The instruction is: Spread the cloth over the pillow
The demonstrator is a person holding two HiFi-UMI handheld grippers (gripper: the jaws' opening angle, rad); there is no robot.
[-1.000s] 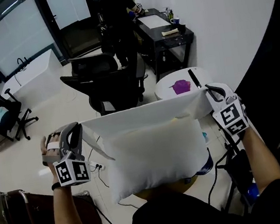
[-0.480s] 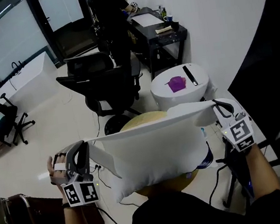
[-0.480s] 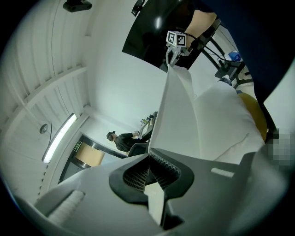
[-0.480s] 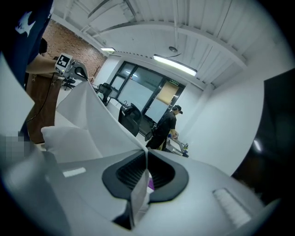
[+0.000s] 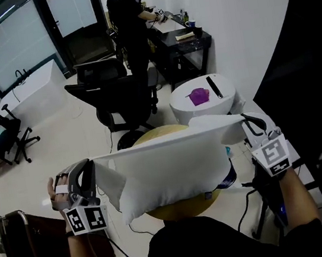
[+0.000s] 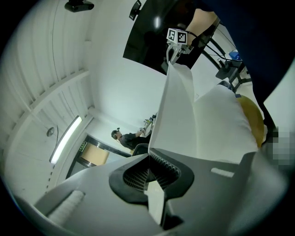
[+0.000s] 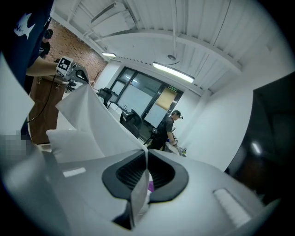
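A white cloth [image 5: 164,149] is stretched taut between my two grippers, its edge held level above a white pillow [image 5: 161,192]. The pillow lies on a round yellowish table [image 5: 164,132]. At the left, my left gripper [image 5: 92,163] is shut on one corner of the cloth. My right gripper [image 5: 245,121] is shut on the opposite corner at the right. In the left gripper view the cloth [image 6: 177,106] runs from my left gripper [image 6: 150,159] to the far gripper, pillow [image 6: 221,120] beside it. The right gripper view shows the cloth [image 7: 97,120] pinched in my right gripper [image 7: 145,156].
A white round stand [image 5: 202,102] with a purple object stands beyond the table. Black office chairs [image 5: 117,95] and a person [image 5: 124,10] at a black desk are farther back. A brown cabinet [image 5: 29,252] is at the lower left, a black panel [image 5: 303,74] at the right.
Both grippers have drawn the stretched cloth back toward me over the pillow. The far rim of the yellowish table now shows beyond the cloth's edge.
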